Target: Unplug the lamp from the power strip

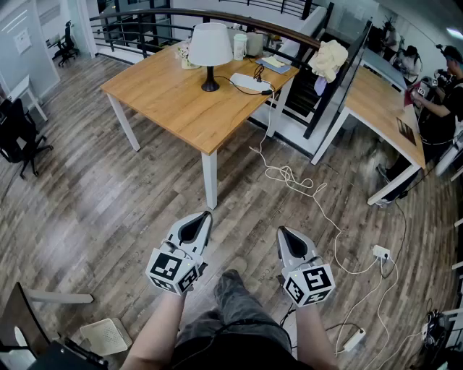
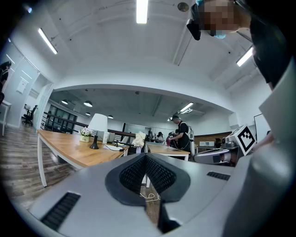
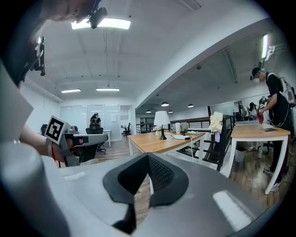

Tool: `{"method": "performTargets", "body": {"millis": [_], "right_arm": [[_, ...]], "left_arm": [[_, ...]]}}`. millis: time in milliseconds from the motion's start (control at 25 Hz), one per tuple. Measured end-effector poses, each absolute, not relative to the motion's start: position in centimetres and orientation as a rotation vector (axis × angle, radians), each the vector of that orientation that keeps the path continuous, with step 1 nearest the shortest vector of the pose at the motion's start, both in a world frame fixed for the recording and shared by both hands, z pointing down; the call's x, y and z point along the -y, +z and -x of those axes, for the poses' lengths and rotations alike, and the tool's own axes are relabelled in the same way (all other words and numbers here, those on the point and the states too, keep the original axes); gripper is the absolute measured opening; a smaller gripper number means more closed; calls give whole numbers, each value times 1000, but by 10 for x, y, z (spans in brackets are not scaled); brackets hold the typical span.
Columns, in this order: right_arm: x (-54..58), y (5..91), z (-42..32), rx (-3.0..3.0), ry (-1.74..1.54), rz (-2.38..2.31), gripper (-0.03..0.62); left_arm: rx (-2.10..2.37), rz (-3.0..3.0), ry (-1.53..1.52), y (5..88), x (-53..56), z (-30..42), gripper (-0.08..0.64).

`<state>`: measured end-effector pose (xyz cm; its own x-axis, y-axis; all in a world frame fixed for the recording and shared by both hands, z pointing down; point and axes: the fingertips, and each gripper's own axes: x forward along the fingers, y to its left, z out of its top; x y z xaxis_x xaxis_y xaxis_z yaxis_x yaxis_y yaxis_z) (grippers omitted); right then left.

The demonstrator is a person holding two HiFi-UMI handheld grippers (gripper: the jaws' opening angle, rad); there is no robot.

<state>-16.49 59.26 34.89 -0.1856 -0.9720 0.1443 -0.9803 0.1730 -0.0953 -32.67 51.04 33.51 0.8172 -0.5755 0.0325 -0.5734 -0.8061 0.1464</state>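
Observation:
A lamp (image 1: 210,52) with a white shade and black base stands on the far part of a wooden table (image 1: 173,101). Its black cord runs to a white power strip (image 1: 250,84) lying beside it near the table's right edge. Both grippers are held low over the floor, well short of the table. My left gripper (image 1: 205,217) is shut with nothing in it. My right gripper (image 1: 281,232) is shut and empty too. The lamp (image 2: 97,129) shows small in the left gripper view, and the lamp (image 3: 162,122) likewise in the right gripper view.
White cables (image 1: 296,181) trail from the table over the wood floor to another power strip (image 1: 353,340). A second desk (image 1: 383,108) stands at the right, with a person (image 1: 441,94) beside it. Black office chairs (image 1: 22,137) are at the left. A railing (image 1: 145,22) runs behind the table.

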Motion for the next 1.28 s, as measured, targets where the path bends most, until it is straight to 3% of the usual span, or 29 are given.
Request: {"method": "performTargets", "body": {"millis": [720, 1280], "right_arm": [[-400, 342, 90, 2404, 284, -1945, 6], [-331, 339, 57, 2443, 305, -1929, 8]], "left_arm": [[897, -2836, 3, 324, -317, 245, -3], [875, -2822, -6, 326, -249, 198, -3]]}}
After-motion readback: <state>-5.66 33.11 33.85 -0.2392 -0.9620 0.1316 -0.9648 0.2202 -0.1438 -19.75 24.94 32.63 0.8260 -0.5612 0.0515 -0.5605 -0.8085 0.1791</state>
